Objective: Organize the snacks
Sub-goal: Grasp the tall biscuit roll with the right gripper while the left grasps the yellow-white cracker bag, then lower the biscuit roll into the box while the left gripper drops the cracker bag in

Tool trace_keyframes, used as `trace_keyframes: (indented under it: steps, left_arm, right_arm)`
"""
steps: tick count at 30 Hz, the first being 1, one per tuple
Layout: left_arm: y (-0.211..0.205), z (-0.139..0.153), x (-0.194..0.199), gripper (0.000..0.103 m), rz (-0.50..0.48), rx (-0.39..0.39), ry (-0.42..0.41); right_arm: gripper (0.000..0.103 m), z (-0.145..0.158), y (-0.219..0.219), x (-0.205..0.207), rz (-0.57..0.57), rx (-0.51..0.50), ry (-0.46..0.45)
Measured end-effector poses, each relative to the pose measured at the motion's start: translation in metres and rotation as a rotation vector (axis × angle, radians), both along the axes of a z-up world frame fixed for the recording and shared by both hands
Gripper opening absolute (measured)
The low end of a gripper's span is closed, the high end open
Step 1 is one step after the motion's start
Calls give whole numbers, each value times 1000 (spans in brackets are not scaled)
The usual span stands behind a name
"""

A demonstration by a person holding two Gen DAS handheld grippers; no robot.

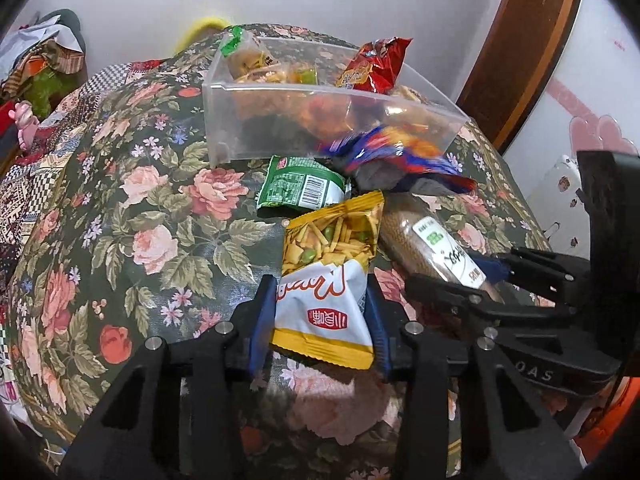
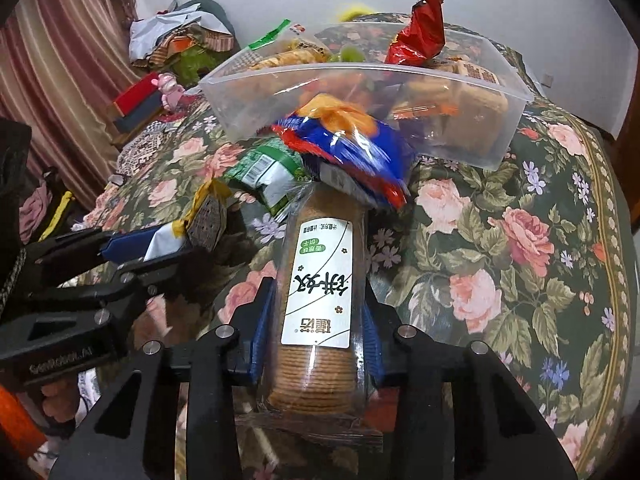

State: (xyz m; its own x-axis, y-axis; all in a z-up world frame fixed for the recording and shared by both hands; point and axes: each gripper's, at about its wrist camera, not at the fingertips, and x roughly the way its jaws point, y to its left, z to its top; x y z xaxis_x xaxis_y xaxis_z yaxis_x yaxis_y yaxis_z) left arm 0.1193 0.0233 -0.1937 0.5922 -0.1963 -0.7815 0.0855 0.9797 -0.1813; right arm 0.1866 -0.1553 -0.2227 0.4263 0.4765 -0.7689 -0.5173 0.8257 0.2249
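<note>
Pinching two packs at once: my left gripper (image 1: 322, 316) squeezes the yellow-white snack bag (image 1: 326, 280), crinkly foil; my right gripper (image 2: 316, 328) clamps the biscuit sleeve (image 2: 320, 292), a stiff clear-wrapped cylinder, low for grip. Clear plastic bin (image 1: 320, 120) sits ahead on the floral cloth (image 1: 140, 220), half full. Blue packet (image 2: 352, 156) seems to rest on the sleeve's tip; it is blurred.

1. At your upper left, a heap of crumpled cloth and paper (image 2: 180, 36) sits against the wall.
2. Below it, a pink toy figure (image 2: 171, 90) stands beside a red box (image 2: 138, 94).
3. A striped curtain (image 2: 68, 52) fills your far left.
4. A wooden door frame (image 1: 524, 44) runs down the upper right.
</note>
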Motion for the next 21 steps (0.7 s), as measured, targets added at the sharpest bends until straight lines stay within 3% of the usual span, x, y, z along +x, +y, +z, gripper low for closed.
trace_keyframes:
  steps: [21]
  left_arm:
    - [9, 62, -16, 42, 47, 2, -130]
  right_arm:
    - [35, 47, -32, -35, -30, 112, -104]
